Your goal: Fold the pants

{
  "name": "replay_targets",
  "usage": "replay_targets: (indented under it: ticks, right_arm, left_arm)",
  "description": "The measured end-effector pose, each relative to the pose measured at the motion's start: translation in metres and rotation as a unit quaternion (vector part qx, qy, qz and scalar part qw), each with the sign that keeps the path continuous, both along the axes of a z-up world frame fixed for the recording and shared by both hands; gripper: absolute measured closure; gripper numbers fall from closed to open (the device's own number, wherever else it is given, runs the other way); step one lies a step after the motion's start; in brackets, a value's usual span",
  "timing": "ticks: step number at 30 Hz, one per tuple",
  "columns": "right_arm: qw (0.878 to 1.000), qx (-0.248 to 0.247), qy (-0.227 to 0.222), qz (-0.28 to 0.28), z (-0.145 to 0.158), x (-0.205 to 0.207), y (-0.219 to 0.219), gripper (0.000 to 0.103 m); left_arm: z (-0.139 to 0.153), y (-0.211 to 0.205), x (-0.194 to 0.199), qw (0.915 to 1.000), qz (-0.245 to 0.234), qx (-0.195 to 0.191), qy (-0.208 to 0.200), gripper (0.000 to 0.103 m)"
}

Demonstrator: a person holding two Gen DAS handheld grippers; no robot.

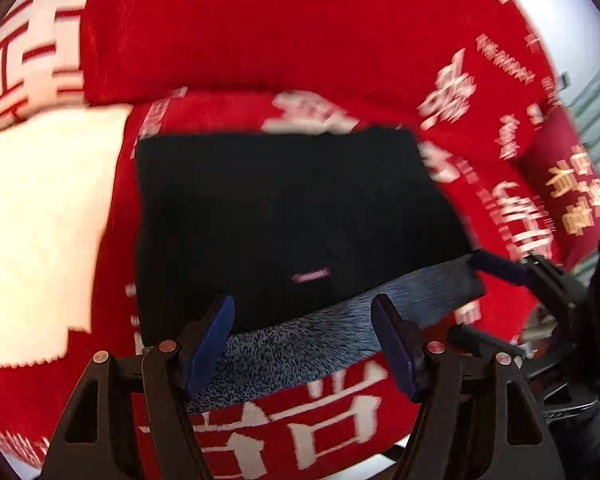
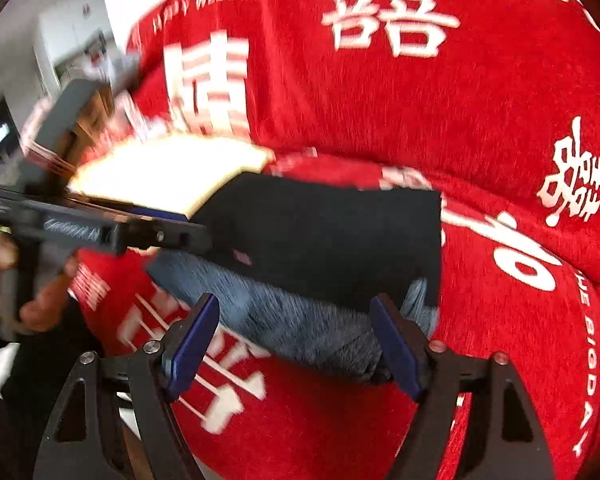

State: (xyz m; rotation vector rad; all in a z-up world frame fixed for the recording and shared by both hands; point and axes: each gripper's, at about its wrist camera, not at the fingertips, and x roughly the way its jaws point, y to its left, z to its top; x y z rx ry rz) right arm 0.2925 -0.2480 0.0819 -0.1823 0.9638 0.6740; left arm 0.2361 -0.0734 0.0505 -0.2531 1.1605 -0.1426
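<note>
- My left gripper (image 1: 302, 344) sits at the bottom of its own camera view, its two blue-padded fingers (image 1: 212, 346) spread apart. Nothing is pinched between them; they hang over the near edge of the pants.
- My right gripper (image 2: 296, 344) is likewise spread, with its blue pads apart and not pressing on the cloth that shows between them.
- The largest thing in both views is a red sofa cover (image 1: 260, 32) printed with white Chinese characters and English words. It drapes over the backrest and the seat.
- On the seat lie the folded pants (image 1: 284, 216), a dark, roughly rectangular bundle. A blue-grey fleecy lining (image 1: 300, 340) shows along the edge nearest me. In the right wrist view the same pants (image 2: 332, 240) lie ahead of the spread fingers, with the fleecy lining (image 2: 300, 320) reaching between them.
- A white folded cloth (image 1: 40, 232) lies on the seat just beside the pants, on their left in the left wrist view.
- A small pinkish label (image 1: 311, 276) sits on the dark fabric near the fleecy edge.
- Both views are motion-blurred, so finer detail is unclear.
</note>
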Motion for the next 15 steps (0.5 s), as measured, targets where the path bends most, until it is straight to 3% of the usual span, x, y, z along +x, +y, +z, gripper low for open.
replay_targets:
  ticks: [3, 10, 13, 15]
  right_arm:
    - [0.999, 0.016, 0.041, -0.018, -0.024, 0.009, -0.011, 0.023]
    - [0.997, 0.044, 0.055, -0.031, -0.033, 0.012, -0.021, 0.023]
    - [0.997, 0.032, 0.055, -0.031, -0.022, 0.014, -0.017, 0.023]
    - [0.999, 0.033, 0.028, -0.027, -0.002, 0.013, -0.016, 0.022]
  left_arm:
    - [-0.004, 0.003, 0.001, 0.9998, 0.006, -0.016, -0.008, 0.031]
    - [-0.009, -0.005, 0.001, 0.9996, -0.017, 0.006, -0.022, 0.023]
    - [0.008, -0.008, 0.002, 0.9995, -0.012, 0.023, -0.018, 0.023]
    - [0.023, -0.005, 0.006, 0.999, -0.004, 0.022, -0.039, 0.023]
